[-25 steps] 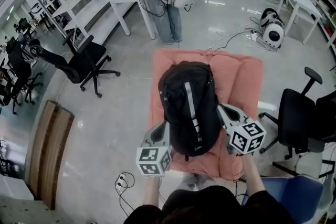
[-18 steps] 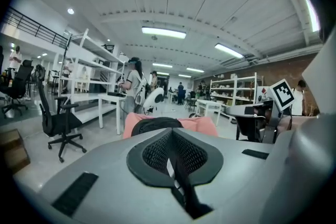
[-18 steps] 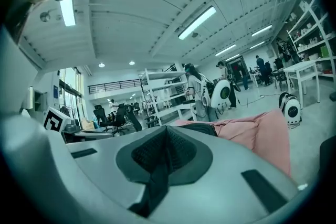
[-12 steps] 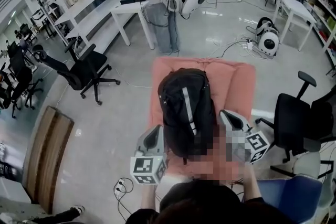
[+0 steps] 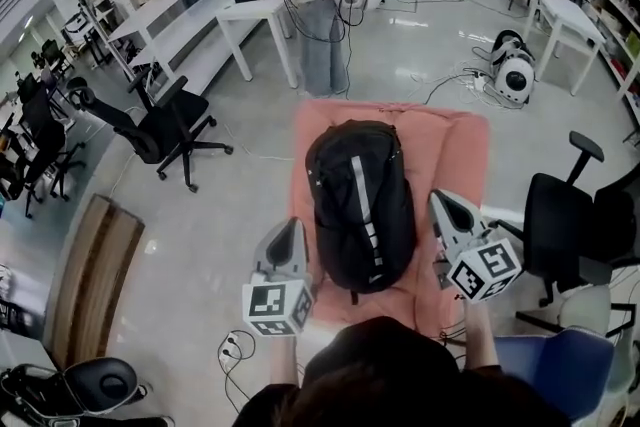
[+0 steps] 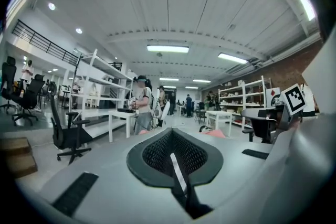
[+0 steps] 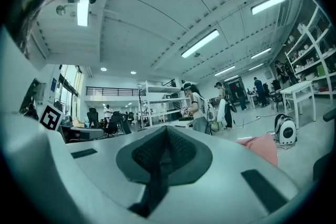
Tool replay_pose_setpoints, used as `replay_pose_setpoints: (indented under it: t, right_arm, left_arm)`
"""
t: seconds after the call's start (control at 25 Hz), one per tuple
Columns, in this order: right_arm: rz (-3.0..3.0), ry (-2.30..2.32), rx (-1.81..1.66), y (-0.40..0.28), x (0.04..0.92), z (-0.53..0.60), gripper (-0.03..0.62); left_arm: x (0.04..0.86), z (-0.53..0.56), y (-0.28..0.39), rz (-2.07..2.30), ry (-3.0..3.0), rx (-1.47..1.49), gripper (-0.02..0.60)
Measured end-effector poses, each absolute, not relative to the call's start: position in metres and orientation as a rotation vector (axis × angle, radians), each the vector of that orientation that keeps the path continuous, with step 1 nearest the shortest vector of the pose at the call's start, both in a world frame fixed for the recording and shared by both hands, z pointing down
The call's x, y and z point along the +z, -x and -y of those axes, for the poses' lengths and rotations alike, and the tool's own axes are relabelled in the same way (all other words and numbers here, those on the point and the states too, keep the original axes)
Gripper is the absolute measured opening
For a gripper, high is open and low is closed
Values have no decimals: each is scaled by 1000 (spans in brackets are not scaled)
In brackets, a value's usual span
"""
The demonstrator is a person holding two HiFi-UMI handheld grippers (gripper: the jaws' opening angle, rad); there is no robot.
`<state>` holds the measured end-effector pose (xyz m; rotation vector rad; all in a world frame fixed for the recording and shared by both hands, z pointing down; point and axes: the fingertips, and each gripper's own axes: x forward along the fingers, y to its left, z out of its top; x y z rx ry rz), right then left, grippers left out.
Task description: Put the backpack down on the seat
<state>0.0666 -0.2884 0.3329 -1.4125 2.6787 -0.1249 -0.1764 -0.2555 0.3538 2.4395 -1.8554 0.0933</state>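
backpack (image 5: 360,205) on seat (image 5: 462,155), nr edge hidden

Black backpack (image 5: 360,205) lying flat mid pink seat cushion (image 5: 462,147), top twd the far edge. L gripper (image 5: 289,233) at cushion's left edge, R gripper (image 5: 447,207) over its right side, both just beside the bag.

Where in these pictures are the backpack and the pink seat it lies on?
backpack (image 5: 360,205), head view, middle of its black front.
pink seat (image 5: 458,155), head view, bare cushion right of the backpack.
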Motion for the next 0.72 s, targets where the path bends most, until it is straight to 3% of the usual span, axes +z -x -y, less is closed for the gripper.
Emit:
replay_pose_setpoints:
  t: [0.72]
  right_arm:
    - [-2681, 1409, -135, -65, 342, 291, 12]
  left_arm:
    - [360, 254, 191, 1907, -2416, 118, 14]
